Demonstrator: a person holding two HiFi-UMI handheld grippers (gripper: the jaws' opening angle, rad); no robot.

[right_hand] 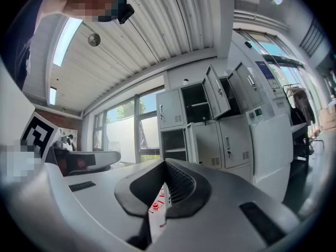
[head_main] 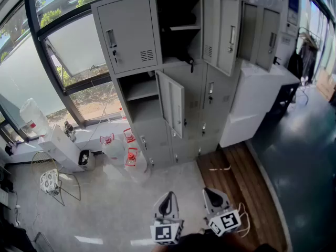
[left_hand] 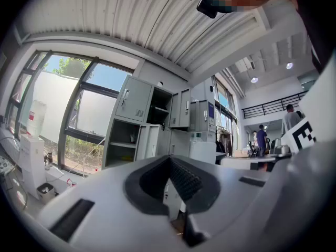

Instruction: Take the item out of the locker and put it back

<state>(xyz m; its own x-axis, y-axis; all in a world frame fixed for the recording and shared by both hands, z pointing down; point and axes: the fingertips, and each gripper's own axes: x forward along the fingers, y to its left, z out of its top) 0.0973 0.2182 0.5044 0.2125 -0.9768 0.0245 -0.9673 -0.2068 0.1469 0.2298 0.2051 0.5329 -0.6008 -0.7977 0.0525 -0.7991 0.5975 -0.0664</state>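
Observation:
The grey locker bank (head_main: 189, 72) stands ahead by the window, several doors ajar. Its upper middle compartment (head_main: 177, 28) is open, and a dark item (head_main: 181, 60) lies on its floor; I cannot tell what it is. Lower left, another compartment (head_main: 143, 96) stands open with its door (head_main: 172, 102) swung out. My left gripper (head_main: 168, 196) and right gripper (head_main: 211, 192) sit low in the head view, well short of the lockers, both shut and holding nothing. The lockers (left_hand: 152, 122) show beyond the left gripper (left_hand: 169, 159), and the lockers (right_hand: 202, 119) also show past the right gripper (right_hand: 164, 163).
Clear water jugs with red caps (head_main: 130, 154) stand on the floor left of the lockers, beside a white box unit (head_main: 63, 148) and a wire stand (head_main: 50, 181). A white cabinet (head_main: 254, 101) abuts the lockers' right side. People (left_hand: 261, 139) stand far off.

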